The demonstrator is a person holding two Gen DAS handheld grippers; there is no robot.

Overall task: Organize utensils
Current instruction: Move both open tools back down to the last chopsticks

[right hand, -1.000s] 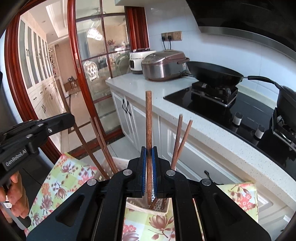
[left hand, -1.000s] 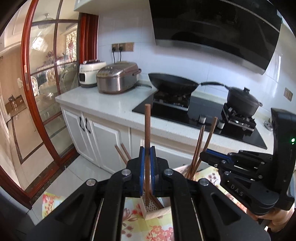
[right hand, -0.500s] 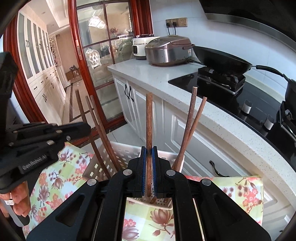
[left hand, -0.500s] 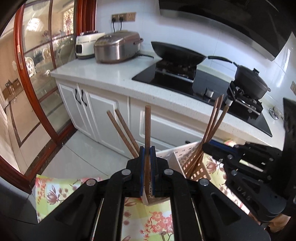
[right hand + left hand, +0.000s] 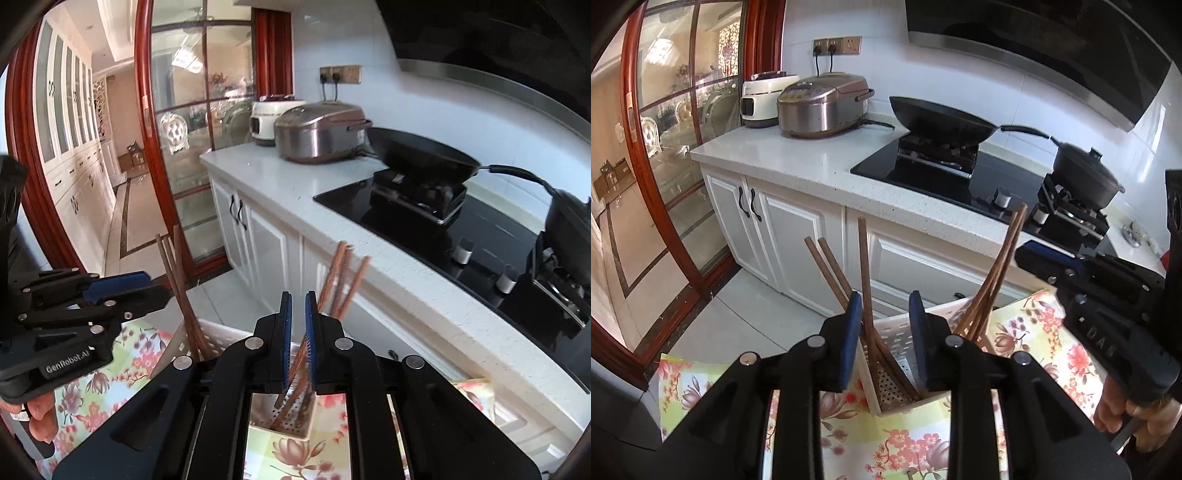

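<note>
A white perforated utensil holder (image 5: 897, 373) stands on a floral cloth and holds several brown wooden chopsticks. My left gripper (image 5: 882, 328) is open just above its left compartment; the chopstick (image 5: 865, 280) it held stands free in there, leaning by the left pad. More chopsticks (image 5: 993, 291) lean in the right compartment. My right gripper (image 5: 297, 339) is slightly open over the holder (image 5: 280, 413), its chopstick (image 5: 341, 280) released and leaning with the others. The left gripper's body also shows in the right wrist view (image 5: 74, 314).
The floral cloth (image 5: 886, 443) covers the table. Behind it stand white cabinets (image 5: 798, 236) under a white counter with two rice cookers (image 5: 823, 103), a wok (image 5: 942, 118) and a black pot (image 5: 1086, 173) on a hob. A red-framed glass door (image 5: 646, 147) is at left.
Both grippers have opened and let go of their chopsticks, which now stand in the holder. Both grippers have drawn back and up slightly.
</note>
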